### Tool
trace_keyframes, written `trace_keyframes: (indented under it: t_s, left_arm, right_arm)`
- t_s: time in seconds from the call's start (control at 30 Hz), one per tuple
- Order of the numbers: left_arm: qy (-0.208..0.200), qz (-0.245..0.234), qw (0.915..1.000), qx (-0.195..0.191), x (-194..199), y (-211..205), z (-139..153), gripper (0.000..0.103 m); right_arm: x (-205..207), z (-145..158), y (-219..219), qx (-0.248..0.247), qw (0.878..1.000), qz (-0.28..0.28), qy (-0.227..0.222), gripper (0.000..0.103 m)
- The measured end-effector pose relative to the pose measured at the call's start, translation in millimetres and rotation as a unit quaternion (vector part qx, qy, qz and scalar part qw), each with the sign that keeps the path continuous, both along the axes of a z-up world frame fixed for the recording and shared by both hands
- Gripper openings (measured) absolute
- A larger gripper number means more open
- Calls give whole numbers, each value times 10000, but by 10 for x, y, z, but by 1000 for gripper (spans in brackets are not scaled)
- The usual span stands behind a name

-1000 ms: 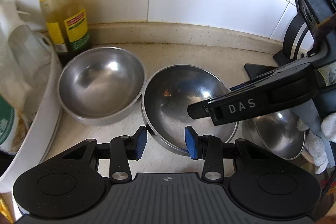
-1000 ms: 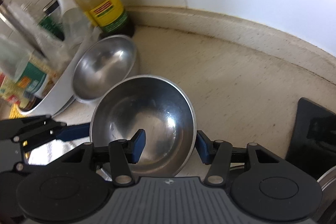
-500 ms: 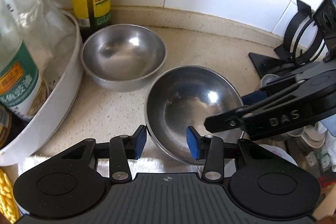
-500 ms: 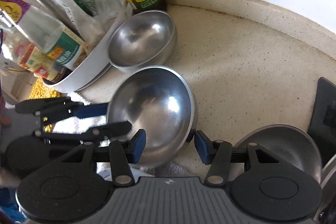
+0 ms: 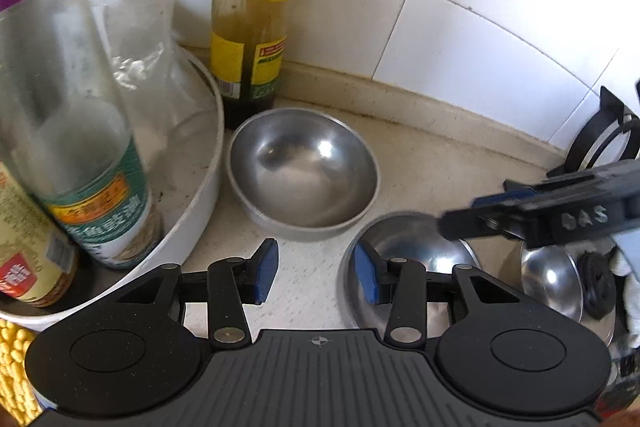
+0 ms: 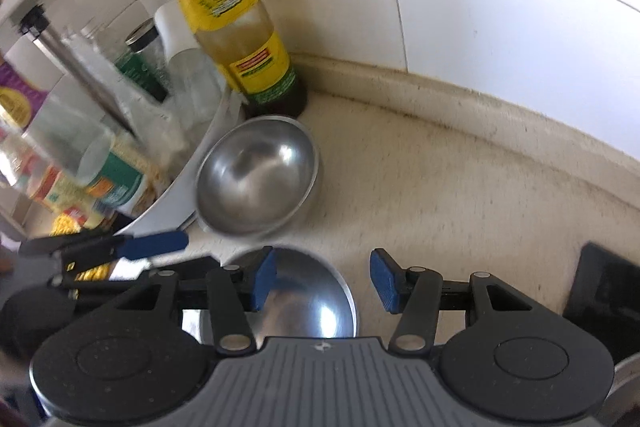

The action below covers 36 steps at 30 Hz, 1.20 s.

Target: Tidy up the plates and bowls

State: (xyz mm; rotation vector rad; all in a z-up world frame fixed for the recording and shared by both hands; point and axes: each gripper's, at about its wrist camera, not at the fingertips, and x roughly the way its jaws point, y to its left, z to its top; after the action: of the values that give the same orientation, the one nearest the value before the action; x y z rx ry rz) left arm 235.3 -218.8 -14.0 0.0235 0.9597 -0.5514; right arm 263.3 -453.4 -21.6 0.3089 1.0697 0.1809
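Two steel bowls matter here. The far bowl [image 5: 304, 171] [image 6: 256, 179] sits on the beige counter beside a tall bottle. The near bowl [image 5: 416, 259] [image 6: 312, 303] lies closer, partly hidden behind the gripper bodies. My left gripper [image 5: 316, 277] is opening and only bare counter shows between its blue pads. The near bowl's rim is just right of its right pad. My right gripper [image 6: 324, 281] hovers open over the near bowl. The bowl's right rim lies between its pads, clear of both. A third bowl [image 5: 552, 279] sits at the far right.
A green-and-yellow oil bottle [image 5: 252, 27] [image 6: 236, 27] stands against the tiled wall. A white tub [image 5: 200, 195] of bottles and plastic bags crowds the left. A black wire rack [image 5: 600, 147] and a black base [image 6: 604, 291] stand on the right. Yellow cloth [image 5: 12, 367] lies at the near left.
The left gripper swung left and its jaws widened, so the near bowl's rim went from between its pads to their right. The right gripper rose, and the near bowl slid lower in its view.
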Motion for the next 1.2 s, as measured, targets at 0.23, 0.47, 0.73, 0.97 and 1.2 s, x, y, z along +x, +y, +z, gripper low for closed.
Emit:
trace_keyframes:
  t_s: [0.23,0.47,0.73,0.97,1.2]
  left_arm:
    - [216,491,9983,-243,140,-26,-71,53]
    - [189,1039,9941,-268,261,-60,-161,57]
    - [99,1592,9863,-410,344,-95,-268,64]
    - [35,1174,9928,-220,310,-274,-296,60]
    - [-79,503,9984,-260,234,-448,-225,61]
  right_arm:
    - [309,-126,-16,124,9999,-47,-102,59]
    - [566,-355,49,137,9999,29,32,58]
    - [722,-490,76,329,9994,-10,110,52]
    - [567,-516,-43,234,9992,10,336,47]
    - [390,-451,-442,191,9981,-498,306,47]
